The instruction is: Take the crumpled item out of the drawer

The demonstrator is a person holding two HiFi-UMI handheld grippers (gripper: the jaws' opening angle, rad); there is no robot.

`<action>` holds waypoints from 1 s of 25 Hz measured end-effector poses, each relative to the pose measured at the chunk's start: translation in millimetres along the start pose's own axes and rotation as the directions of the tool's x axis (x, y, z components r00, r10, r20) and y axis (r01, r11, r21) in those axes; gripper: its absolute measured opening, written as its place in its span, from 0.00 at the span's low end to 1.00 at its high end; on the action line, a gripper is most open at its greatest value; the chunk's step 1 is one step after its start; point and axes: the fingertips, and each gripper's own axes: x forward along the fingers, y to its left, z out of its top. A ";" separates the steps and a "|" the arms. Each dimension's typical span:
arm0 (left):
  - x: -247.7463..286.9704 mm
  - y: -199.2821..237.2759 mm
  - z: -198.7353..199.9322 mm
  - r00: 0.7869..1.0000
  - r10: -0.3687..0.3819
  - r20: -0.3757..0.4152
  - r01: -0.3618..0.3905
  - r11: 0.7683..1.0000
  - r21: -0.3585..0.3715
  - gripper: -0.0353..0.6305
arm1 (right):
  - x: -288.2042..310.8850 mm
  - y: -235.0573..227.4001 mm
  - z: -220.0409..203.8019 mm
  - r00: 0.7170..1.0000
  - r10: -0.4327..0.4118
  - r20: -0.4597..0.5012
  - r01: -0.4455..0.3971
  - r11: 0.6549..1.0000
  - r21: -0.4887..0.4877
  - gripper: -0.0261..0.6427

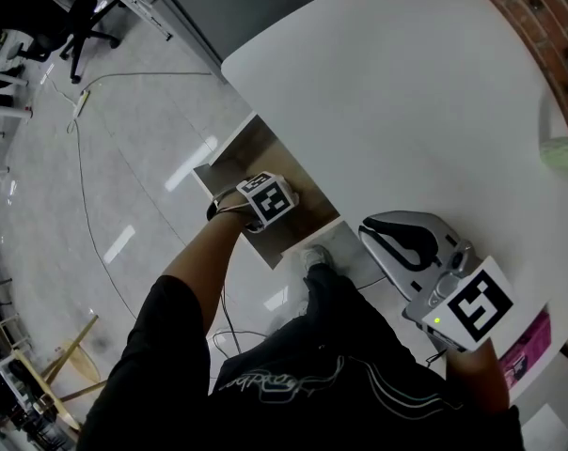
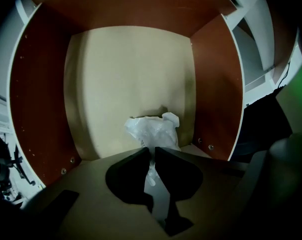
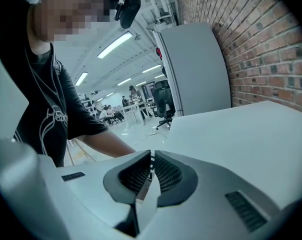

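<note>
The crumpled white plastic item lies on the cream floor of the open drawer, near its front right corner. My left gripper reaches into the drawer, and its jaws stand nearly together with a strip of the white plastic pinched between them. In the head view only this gripper's marker cube shows, over the drawer; the item is hidden there. My right gripper is shut with nothing in it and rests low over the white table, also seen as the grey gripper.
The drawer has brown side walls and sticks out under the table's left edge. A brick wall runs behind the table. A pale green object lies at the table's right edge and a pink item near my right hand. An office chair and a cable lie on the floor.
</note>
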 end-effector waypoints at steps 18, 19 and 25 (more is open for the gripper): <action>-150.9 -47.9 -12.3 0.949 0.081 0.305 -0.040 0.990 -0.137 0.12 | -23.8 65.2 16.5 1.000 -0.017 -0.023 0.017 1.000 0.009 0.11; -161.4 -53.1 -13.1 0.942 0.090 0.324 -0.041 0.987 -0.155 0.12 | -26.4 68.2 18.2 1.000 -0.015 -0.019 0.016 1.000 0.022 0.11; -238.0 -111.0 -23.8 0.884 0.120 0.452 -0.011 0.972 -0.236 0.12 | -48.6 105.1 28.1 1.000 -0.026 -0.006 0.027 0.999 0.044 0.11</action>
